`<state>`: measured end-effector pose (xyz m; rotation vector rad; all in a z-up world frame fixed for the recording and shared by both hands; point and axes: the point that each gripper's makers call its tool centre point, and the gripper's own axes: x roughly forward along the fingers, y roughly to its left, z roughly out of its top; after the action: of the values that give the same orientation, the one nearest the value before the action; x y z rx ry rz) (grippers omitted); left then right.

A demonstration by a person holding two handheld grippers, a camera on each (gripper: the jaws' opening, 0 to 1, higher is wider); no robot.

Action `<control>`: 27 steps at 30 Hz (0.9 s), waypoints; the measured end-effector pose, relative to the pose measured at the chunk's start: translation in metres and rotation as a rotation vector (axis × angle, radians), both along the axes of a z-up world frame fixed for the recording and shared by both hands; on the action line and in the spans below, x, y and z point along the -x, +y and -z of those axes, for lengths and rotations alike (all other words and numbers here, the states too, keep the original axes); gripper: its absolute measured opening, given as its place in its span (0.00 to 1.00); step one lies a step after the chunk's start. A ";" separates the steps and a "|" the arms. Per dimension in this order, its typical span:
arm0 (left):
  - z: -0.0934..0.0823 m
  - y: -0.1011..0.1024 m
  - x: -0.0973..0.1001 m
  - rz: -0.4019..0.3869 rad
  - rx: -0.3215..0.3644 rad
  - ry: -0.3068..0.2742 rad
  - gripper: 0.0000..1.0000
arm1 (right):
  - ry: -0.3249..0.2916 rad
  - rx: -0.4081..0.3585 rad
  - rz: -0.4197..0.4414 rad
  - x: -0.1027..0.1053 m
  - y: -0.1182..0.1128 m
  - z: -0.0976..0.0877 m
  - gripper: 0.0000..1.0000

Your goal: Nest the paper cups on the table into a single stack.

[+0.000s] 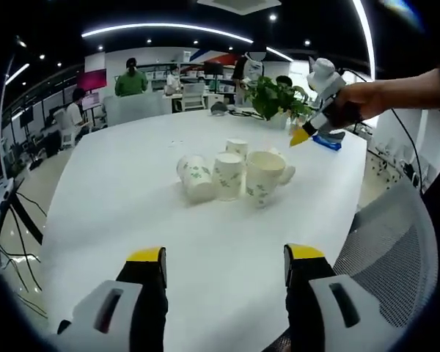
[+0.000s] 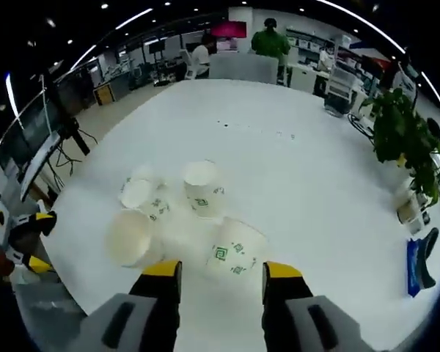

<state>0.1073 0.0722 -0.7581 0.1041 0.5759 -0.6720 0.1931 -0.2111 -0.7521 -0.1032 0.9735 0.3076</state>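
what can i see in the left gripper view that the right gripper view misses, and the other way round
Left gripper view: a hand holding the right gripper above the table's far side, and a mesh chair back at right. Right gripper view: the left gripper at the table's near-left edge, with a stand on the floor beyond. Both: four paper cups clustered on the white table, a potted plant, and people at desks behind.

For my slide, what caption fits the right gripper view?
Open right gripper hovers over four paper cups on a white table.
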 end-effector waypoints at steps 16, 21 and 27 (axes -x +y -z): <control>-0.006 0.008 0.003 -0.032 -0.025 0.004 0.64 | 0.093 -0.067 0.150 -0.027 -0.012 0.065 0.49; -0.008 0.010 0.004 -0.042 -0.043 0.003 0.64 | 0.129 -0.116 0.209 -0.033 -0.012 0.071 0.49; -0.009 0.012 0.008 -0.057 -0.047 0.010 0.64 | 0.133 -0.112 0.222 -0.033 -0.011 0.079 0.47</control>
<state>0.0993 0.0840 -0.7495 0.1278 0.6028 -0.6039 0.2258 -0.2224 -0.8312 0.1288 1.0865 0.1653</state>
